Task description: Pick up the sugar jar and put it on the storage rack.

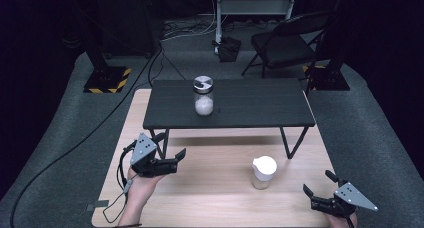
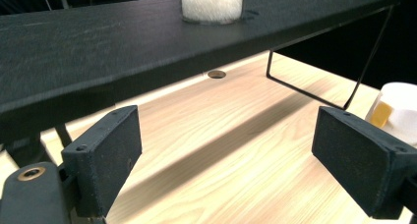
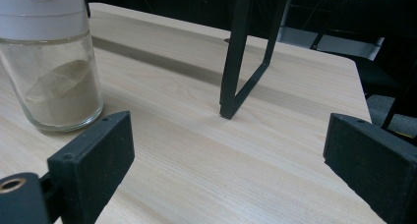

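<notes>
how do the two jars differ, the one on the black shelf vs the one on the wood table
The shelf jar stands raised on the black shelf; the white-lidded jar stands lower, on the wooden table. The shelf jar has a dark lid and white contents; the white-lidded jar holds tan powder. Both are upright, clear glass and ungripped.

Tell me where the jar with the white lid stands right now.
In the high view the white-lidded jar stands on the wooden tabletop, right of centre, just in front of the black shelf, nearer the right gripper.
</notes>
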### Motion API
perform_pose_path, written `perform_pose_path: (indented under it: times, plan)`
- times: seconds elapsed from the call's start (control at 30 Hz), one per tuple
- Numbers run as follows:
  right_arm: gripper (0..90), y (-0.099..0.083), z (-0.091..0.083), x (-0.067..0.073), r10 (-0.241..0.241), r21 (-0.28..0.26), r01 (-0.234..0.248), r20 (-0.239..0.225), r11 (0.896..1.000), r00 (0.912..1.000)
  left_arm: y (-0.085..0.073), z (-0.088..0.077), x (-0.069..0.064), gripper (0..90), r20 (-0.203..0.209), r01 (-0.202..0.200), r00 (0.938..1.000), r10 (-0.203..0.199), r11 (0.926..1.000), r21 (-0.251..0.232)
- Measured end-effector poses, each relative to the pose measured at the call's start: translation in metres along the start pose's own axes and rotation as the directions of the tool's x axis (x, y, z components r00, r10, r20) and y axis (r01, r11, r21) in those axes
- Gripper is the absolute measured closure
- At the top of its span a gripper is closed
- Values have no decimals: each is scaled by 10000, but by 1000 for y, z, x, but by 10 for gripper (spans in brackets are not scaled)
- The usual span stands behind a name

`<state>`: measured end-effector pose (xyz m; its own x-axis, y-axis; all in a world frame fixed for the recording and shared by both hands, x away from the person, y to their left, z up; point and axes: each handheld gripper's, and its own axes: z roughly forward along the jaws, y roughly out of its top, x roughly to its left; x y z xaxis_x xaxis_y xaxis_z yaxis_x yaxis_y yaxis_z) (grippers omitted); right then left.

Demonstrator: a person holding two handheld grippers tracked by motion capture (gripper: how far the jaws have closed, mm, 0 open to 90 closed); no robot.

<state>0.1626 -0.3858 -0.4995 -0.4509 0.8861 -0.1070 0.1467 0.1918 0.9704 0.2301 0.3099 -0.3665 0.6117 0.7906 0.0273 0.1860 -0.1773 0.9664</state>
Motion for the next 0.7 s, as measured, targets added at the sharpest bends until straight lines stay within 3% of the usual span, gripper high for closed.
perform_pose_path:
  times: [0.2, 0.43, 0.6, 0.7]
  plan:
    - [41, 0, 0, 0, 11, -3, -11, 3, 10000, 10000, -22, -3, -10, 108, -149, -226, 9996, 229, 9996, 150]
    - [42, 0, -1, 1, -3, -5, 3, 33, 10000, 10000, -64, 0, -16, 89, -386, 31, 9993, -9, 9984, 570]
    - [42, 0, -1, 1, -24, 13, 24, 41, 10000, 10000, -85, 0, -22, 88, -718, -100, 9973, 152, 9973, 731]
    - [42, 0, -1, 1, -31, 17, 31, 49, 10000, 10000, -102, 2, -19, 83, -787, 274, 9967, -209, 9963, 820]
